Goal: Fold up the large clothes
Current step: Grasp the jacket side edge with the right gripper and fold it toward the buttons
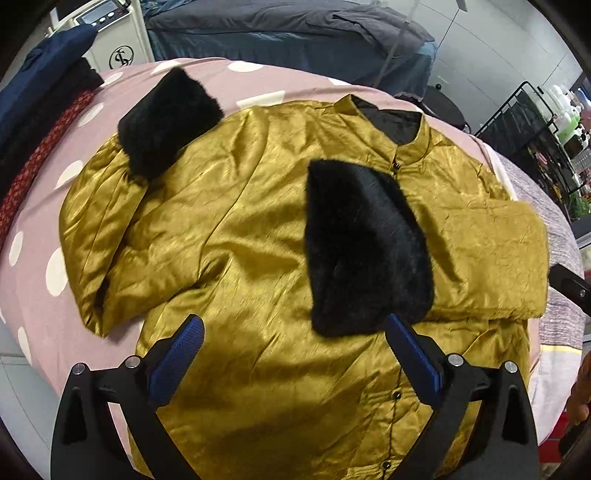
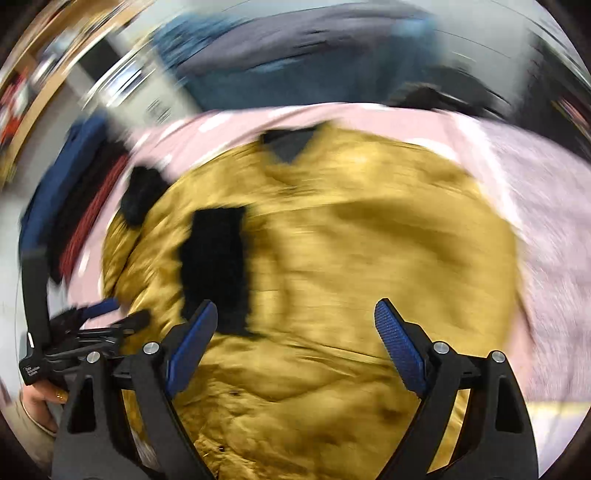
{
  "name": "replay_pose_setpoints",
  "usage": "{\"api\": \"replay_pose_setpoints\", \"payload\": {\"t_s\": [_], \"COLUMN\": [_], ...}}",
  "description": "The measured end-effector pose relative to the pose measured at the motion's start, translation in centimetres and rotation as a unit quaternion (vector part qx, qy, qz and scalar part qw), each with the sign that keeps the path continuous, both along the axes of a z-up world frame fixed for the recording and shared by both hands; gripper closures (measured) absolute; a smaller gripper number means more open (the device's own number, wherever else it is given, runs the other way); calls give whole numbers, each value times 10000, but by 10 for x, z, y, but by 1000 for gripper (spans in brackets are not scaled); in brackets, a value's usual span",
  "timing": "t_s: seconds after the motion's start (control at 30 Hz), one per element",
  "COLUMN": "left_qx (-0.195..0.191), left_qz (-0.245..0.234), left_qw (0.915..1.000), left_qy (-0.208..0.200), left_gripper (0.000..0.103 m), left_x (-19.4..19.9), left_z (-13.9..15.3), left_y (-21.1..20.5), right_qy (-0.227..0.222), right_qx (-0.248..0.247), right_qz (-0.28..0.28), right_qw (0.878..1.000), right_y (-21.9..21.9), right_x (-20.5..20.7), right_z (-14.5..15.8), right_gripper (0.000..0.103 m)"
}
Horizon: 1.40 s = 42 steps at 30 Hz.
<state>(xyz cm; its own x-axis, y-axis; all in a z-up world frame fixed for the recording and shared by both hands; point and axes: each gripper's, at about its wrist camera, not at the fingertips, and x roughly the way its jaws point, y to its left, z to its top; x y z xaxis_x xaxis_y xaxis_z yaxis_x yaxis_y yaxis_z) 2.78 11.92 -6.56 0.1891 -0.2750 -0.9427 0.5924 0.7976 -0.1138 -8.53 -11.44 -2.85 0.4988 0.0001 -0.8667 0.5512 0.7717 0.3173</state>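
Note:
A mustard-gold satin jacket (image 1: 258,258) lies front up on a pink polka-dot bed cover (image 1: 48,229). Its right sleeve is folded across the chest, black fur cuff (image 1: 365,251) on top. The other sleeve lies bent at the left, its fur cuff (image 1: 166,122) on the cover. My left gripper (image 1: 295,332) is open and empty above the jacket's lower front. My right gripper (image 2: 295,317) is open and empty above the jacket (image 2: 351,258); that view is blurred by motion. The left gripper (image 2: 92,317) shows there at the left edge.
A stack of dark blue, black and red clothes (image 1: 40,122) lies at the cover's left edge. A blue-grey bed (image 1: 288,33) stands behind. A black wire rack with bottles (image 1: 535,133) is at the right. A white machine (image 1: 110,33) is at the back left.

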Motion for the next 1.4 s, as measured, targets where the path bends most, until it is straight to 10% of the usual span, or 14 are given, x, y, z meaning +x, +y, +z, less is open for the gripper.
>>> {"api": "replay_pose_setpoints", "payload": {"t_s": [0.37,0.63,0.7,0.83,0.97,1.2,1.27,1.4], "left_qx": [822,1286,1213,1180,1130,1194,1203,1191], "left_qz": [-415,-496,-421,-439,-411,-307,-311,-267], "left_qw": [9957,9899,9907,9908,9914,9912,9910,9914], "left_qy": [38,345,452,490,514,479,498,476], "left_gripper": [7,5,5,5,5,5,5,5], "left_x": [25,24,26,27,29,29,31,31], "left_z": [-52,-96,-99,-103,-108,-112,-113,-113], "left_y": [-71,-79,-76,-73,-74,-75,-75,-75], "right_qy": [83,1478,1883,2016,1651,1109,841,419], "right_qx": [869,971,1071,1774,986,1818,1791,341], "right_qz": [-2546,-1989,-1796,-1796,-1956,-2934,-3218,-2854], "right_qw": [9631,9640,9596,9464,9617,9320,9259,9569], "right_y": [-148,-210,-210,-204,-216,-241,-237,-209], "right_x": [-104,-29,-10,-1,-12,-46,-54,-58], "right_z": [-29,-58,-76,-103,-69,-84,-75,-16], "right_gripper": [17,21,32,88,94,91,64,44]}}
